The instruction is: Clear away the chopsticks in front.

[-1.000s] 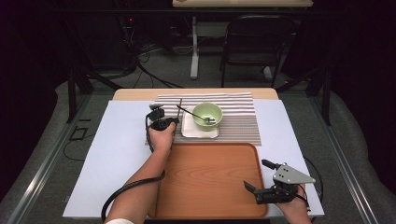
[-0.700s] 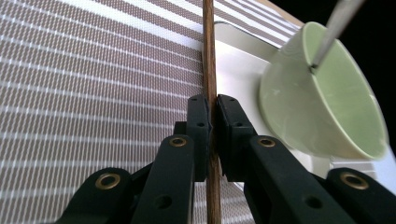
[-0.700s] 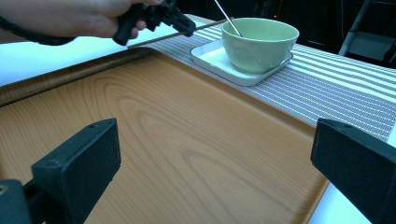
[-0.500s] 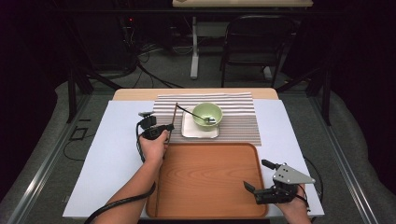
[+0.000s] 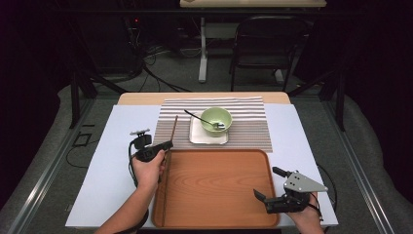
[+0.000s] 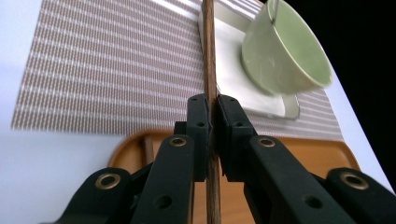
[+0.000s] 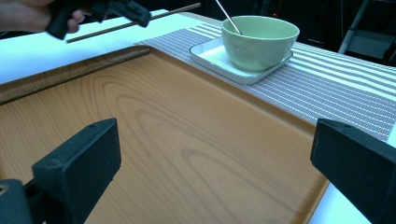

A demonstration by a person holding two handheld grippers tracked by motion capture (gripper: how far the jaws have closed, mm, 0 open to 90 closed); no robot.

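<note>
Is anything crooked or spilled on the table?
Nothing is spilled or broken. The one odd bit: a single chopstick is in the air, pinched in the left gripper, while another stick lies in the tray. The bowl sits upright on its plate.

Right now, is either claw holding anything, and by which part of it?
The left claw is shut on a thin brown chopstick, gripped around mid-length, with stick showing on both sides of the pads. The right claw is open over the wooden tray, holding nothing.

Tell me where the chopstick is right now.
High view: the chopstick is clamped in the left gripper, above the wooden tray's left edge, left of the green bowl.
</note>
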